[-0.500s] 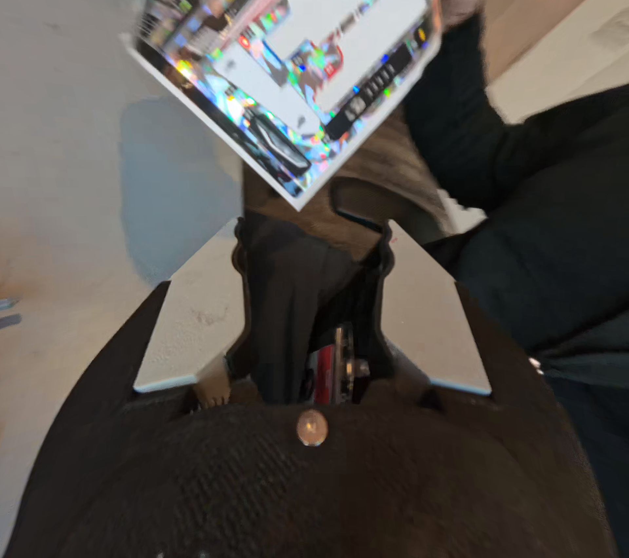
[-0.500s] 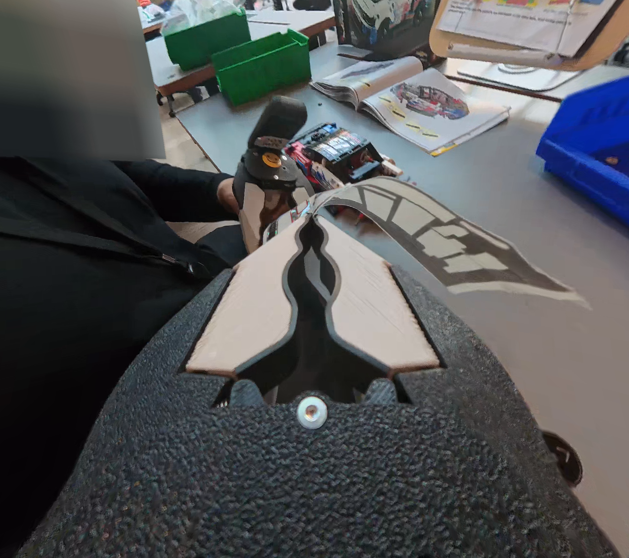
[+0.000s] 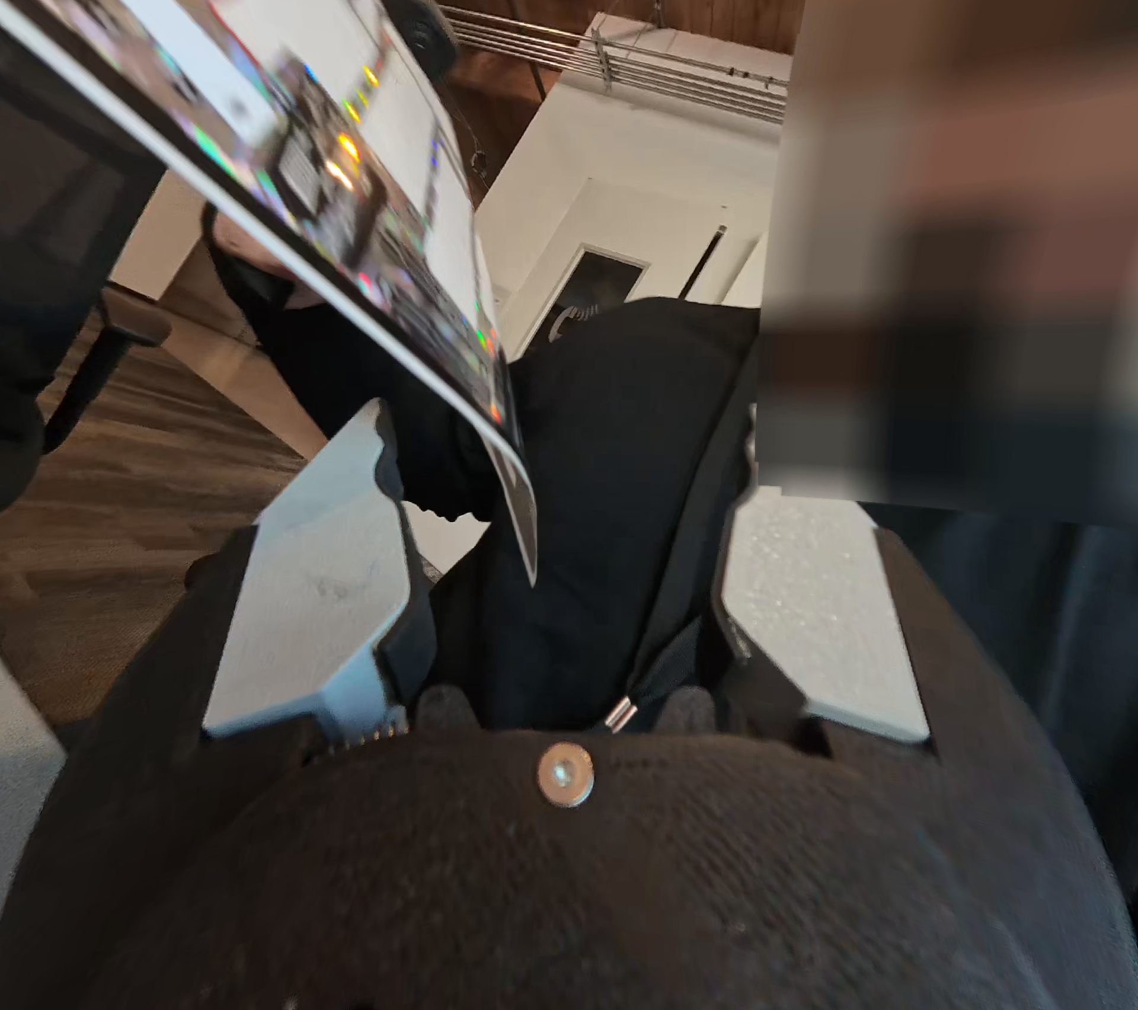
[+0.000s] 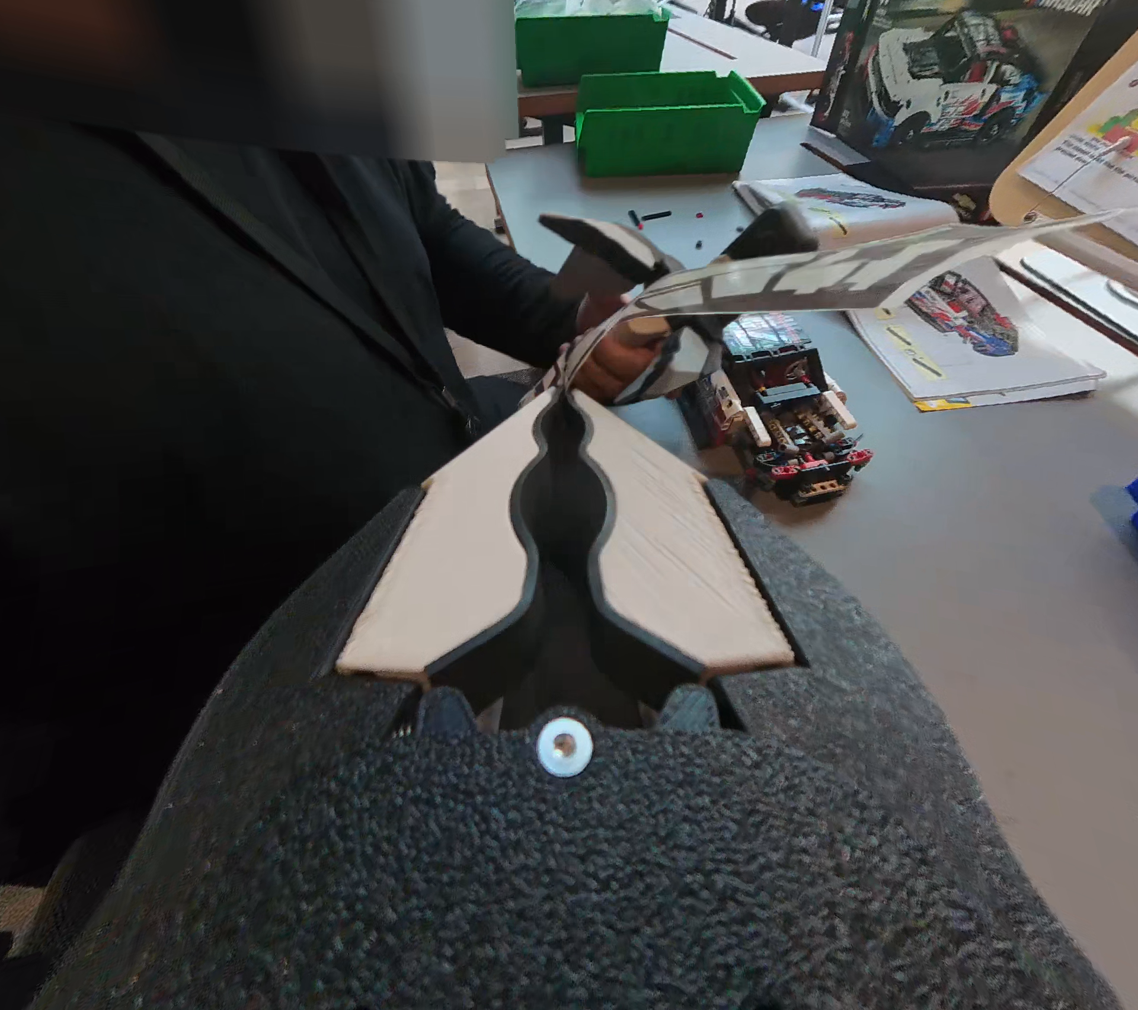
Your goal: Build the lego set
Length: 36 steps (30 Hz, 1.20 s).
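Note:
My right gripper is shut on one corner of a sticker sheet, which curls up and away to the right above the table. The same glossy sheet fills the upper left of the left wrist view, and its lower corner dips between my left gripper's fingers. My left gripper is open wide and empty, pointing at a person's black jacket. It also shows in the right wrist view, held in a hand just behind the sheet. The partly built lego car stands on the grey table beyond my right gripper.
An open instruction booklet lies right of the car. The lego set box stands behind it. Two green bins sit at the far left, a clipboard with paper at the right. Small loose parts lie near the bins. Tip to tip, the grippers are about 12 centimetres apart. The partly built lego car lies around 20 centimetres away from my left fingertips.
My left gripper has opened wider and swung up from the table towards the person. My right gripper has lifted and turned, keeping its hold, so the sheet now arcs higher over the car.

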Available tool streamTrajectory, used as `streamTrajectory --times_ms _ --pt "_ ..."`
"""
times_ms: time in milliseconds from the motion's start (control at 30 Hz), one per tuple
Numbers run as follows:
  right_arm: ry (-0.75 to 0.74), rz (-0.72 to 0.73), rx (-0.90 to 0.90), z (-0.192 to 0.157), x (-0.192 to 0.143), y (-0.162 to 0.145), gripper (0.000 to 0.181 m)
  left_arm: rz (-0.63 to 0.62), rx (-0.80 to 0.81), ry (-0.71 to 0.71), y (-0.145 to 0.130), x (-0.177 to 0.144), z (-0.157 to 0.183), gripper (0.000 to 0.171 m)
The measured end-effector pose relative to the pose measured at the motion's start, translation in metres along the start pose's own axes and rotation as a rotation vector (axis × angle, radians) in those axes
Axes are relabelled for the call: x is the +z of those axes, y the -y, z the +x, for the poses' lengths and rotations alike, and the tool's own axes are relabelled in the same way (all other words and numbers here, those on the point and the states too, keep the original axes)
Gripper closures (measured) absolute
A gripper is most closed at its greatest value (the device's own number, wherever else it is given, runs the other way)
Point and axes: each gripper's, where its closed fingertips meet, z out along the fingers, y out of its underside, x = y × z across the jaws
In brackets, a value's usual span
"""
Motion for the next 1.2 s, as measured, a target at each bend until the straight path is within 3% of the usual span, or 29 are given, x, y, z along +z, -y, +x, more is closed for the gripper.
streamTrajectory --times_ms 67,133,167,533,733,1000,1200 --pt "0.018 -0.051 -0.005 0.000 0.009 -0.010 0.181 0.020 -0.049 0.041 0.010 -0.007 -0.009 0.099" --pt "0.042 -0.082 -0.014 -0.001 0.018 -0.015 0.181 0.041 -0.067 0.007 0.015 -0.013 -0.006 0.157" --pt "0.049 -0.093 -0.019 0.000 0.023 -0.016 0.181 0.058 -0.063 0.015 0.017 -0.014 -0.006 0.171" --pt "-0.011 -0.128 0.093 0.036 0.040 -0.046 0.177 -0.105 0.172 0.463 0.021 -0.049 -0.024 0.171" --pt "-0.149 -0.023 0.183 0.077 0.029 -0.044 0.144 -0.131 0.202 0.514 0.023 -0.051 -0.023 0.171" --pt "-0.252 0.140 0.202 0.117 0.023 -0.015 0.144 -0.245 0.281 0.529 0.029 -0.046 0.008 0.171" --pt "-0.230 0.268 0.207 0.162 0.057 0.025 0.147 -0.234 0.402 0.545 0.082 -0.068 0.028 0.171"
